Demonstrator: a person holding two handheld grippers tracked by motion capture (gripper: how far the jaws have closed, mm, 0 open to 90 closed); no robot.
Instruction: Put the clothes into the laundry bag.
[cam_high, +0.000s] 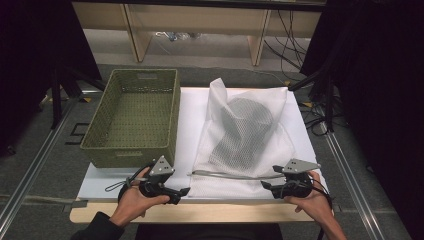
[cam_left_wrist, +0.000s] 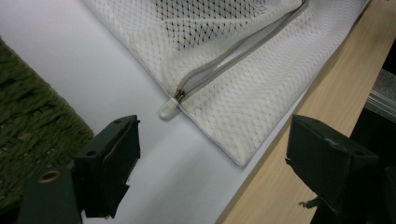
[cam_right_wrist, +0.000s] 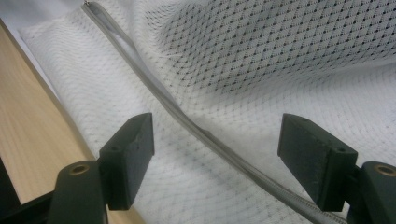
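Nearest the person, at the front edge of the surface (cam_high: 100, 182), both hands hold their tools low and level, pointing inward toward each other. The left gripper (cam_high: 184, 191) has its jaws spread with nothing between them; in the left gripper view they frame bare white surface, and the zipper pull (cam_left_wrist: 169, 108) lies just ahead, slightly left of centre, apart from both pads. The right gripper (cam_high: 266, 185) is likewise spread wide, hovering over the near hem of the mesh laundry bag (cam_high: 245, 135); in its own view the zipper (cam_right_wrist: 187, 122) runs diagonally between the jaws, but the pads do not press on it.

The zipper's long axis lies across the surface, parallel to its front edge, with the pull at the left end. So the left gripper is the nearer one to the pull, while the right sits over the opposite end of the zipper line, well placed to pin the fabric.

Farther back, the bag holds a dark bundled garment (cam_high: 242, 125). To its left stands the green woven basket (cam_high: 107, 145), beside the bag.
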